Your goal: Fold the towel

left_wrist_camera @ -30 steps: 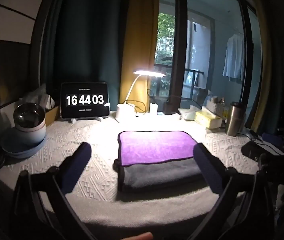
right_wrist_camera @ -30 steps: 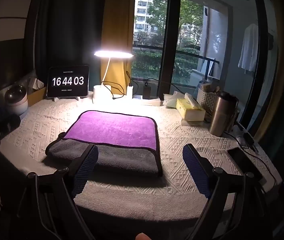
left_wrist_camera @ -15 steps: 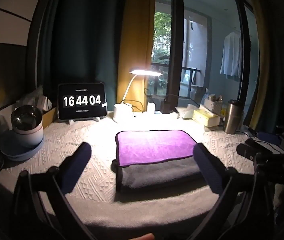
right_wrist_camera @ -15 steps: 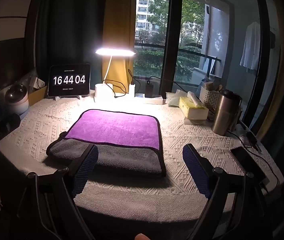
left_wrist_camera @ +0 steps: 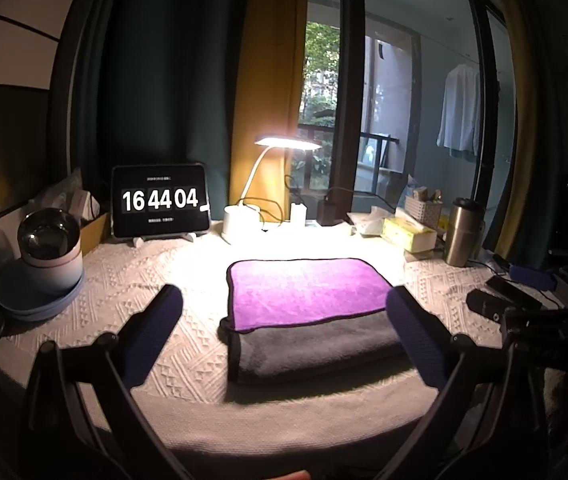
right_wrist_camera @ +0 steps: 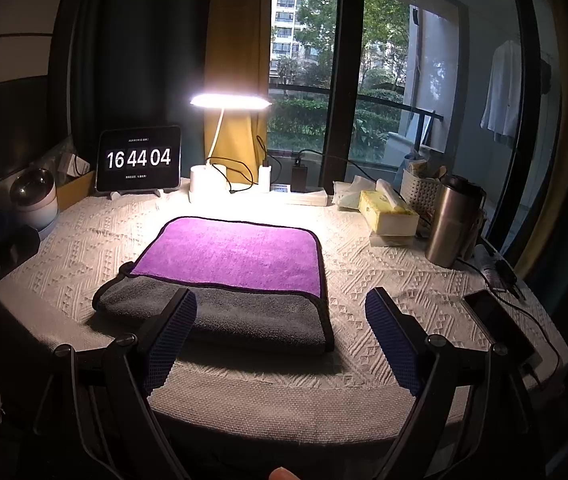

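Observation:
A folded towel [left_wrist_camera: 308,312] lies flat on the white patterned tablecloth [left_wrist_camera: 156,280], purple layer on top and grey layer showing at the near edge. It also shows in the right wrist view [right_wrist_camera: 228,276]. My left gripper [left_wrist_camera: 284,320] is open and empty, held back above the table's near edge, fingers either side of the towel's near part. My right gripper [right_wrist_camera: 280,320] is open and empty, also near the front edge, its left finger [right_wrist_camera: 172,332] over the towel's grey edge.
At the back stand a tablet clock [left_wrist_camera: 160,205], a lit desk lamp [left_wrist_camera: 244,216], a tissue box [right_wrist_camera: 388,212], a steel tumbler [right_wrist_camera: 454,220] and a basket [right_wrist_camera: 420,192]. A pot on a plate [left_wrist_camera: 48,260] stands left. A phone [right_wrist_camera: 500,328] lies right.
Both grippers have drawn slightly back and shifted view a little; the towel lies still. The clock went from 16:44:03 to 16:44:04.

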Motion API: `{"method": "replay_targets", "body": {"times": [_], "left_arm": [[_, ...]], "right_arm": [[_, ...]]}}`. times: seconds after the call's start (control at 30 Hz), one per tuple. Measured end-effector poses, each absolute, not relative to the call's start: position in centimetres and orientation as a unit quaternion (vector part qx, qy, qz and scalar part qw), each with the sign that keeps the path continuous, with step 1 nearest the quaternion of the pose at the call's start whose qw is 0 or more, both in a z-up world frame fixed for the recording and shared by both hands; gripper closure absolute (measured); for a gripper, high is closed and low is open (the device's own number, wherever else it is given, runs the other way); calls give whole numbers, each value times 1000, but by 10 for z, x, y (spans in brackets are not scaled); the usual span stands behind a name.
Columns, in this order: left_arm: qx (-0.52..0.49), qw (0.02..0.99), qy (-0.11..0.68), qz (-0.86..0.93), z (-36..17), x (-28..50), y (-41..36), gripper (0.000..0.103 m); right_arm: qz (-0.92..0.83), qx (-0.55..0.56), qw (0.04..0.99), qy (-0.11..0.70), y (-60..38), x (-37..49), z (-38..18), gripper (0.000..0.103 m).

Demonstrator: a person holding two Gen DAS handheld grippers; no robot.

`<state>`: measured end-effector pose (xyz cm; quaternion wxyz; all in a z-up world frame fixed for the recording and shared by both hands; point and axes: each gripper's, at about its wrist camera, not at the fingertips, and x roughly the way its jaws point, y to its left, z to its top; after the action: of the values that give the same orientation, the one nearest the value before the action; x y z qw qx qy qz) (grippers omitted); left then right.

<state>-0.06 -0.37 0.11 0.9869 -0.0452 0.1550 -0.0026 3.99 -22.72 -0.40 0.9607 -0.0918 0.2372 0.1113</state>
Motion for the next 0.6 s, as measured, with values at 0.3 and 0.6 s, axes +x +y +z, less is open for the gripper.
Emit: {"method": "replay_targets", "body": {"times": [0.3,0.6], "left_arm": [[-47,987,155,-3,0,0,-4,1],[-48,986,157,-1,-1,1,-3,1]], "right_arm": [[115,-89,960,239,-226,39,-7,14],[114,-89,960,240,-226,40,-6,14]]}}
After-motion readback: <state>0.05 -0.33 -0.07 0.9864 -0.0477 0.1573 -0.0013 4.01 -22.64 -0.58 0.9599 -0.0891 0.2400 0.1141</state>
